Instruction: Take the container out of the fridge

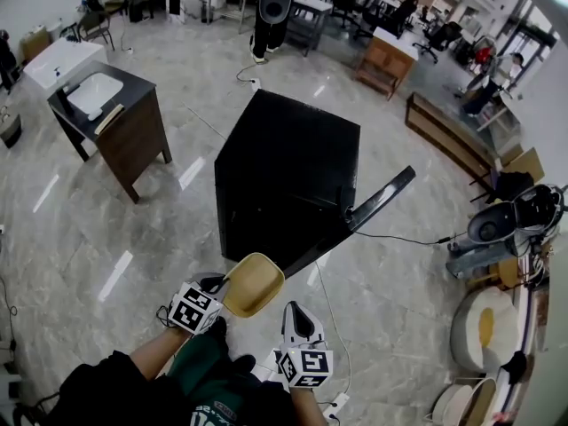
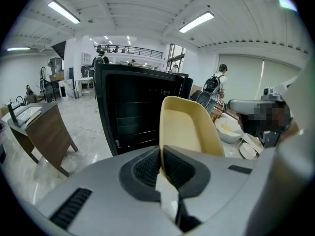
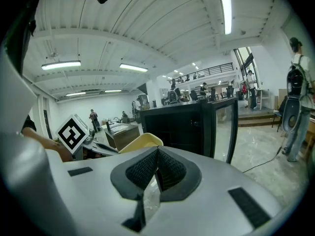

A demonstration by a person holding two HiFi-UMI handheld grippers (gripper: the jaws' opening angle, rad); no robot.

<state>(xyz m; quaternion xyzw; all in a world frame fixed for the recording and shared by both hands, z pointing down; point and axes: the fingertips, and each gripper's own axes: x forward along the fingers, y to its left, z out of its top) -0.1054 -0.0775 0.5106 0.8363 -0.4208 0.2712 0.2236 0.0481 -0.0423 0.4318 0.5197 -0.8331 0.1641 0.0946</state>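
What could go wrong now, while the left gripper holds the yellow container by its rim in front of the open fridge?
1. The jaws of the left gripper pinch only the thin rim of the pale yellow rounded plastic container, whose body juts out beyond them; it might pivot or slip out.
2. The glass door of the black fridge hangs open close by; a swing of the container could strike it.
The right gripper, shut and empty, gives no support.
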